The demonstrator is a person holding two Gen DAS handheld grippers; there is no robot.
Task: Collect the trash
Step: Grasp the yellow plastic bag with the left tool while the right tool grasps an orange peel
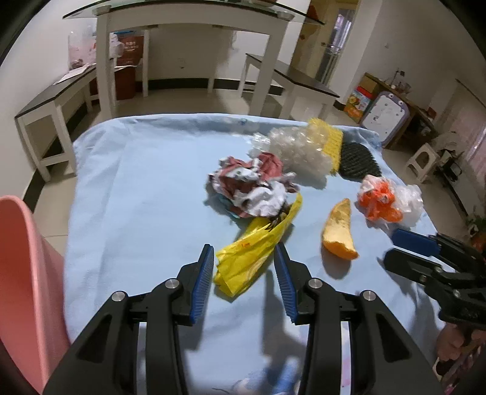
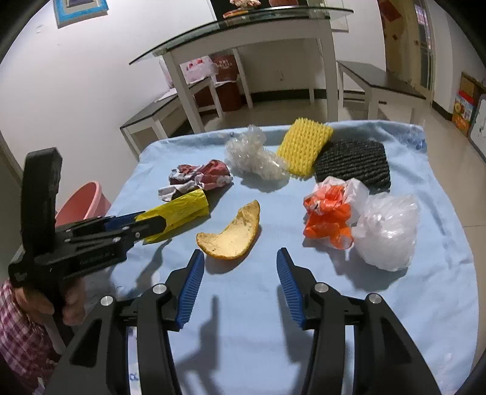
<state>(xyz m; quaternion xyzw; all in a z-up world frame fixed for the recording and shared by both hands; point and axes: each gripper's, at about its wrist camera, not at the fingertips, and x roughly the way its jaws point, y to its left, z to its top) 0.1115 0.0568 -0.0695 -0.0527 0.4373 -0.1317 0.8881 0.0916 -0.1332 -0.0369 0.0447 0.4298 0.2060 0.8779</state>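
Trash lies on a blue cloth (image 1: 145,188). A yellow plastic bag (image 1: 252,252) lies between the open fingers of my left gripper (image 1: 244,253), also seen in the right wrist view (image 2: 145,223). A peel (image 2: 232,234) lies just ahead of my open, empty right gripper (image 2: 240,258). Crumpled red-white paper (image 1: 252,188), clear plastic (image 1: 299,152), an orange-white bag (image 2: 331,212), a clear bag (image 2: 385,231), yellow foam (image 2: 303,145) and a black pad (image 2: 355,165) lie farther back.
A pink bucket (image 1: 27,288) stands at the table's left, also in the right wrist view (image 2: 83,205). A glass-topped white table (image 1: 188,18) and dark benches (image 1: 57,97) stand behind. A white stool (image 1: 423,161) stands at right.
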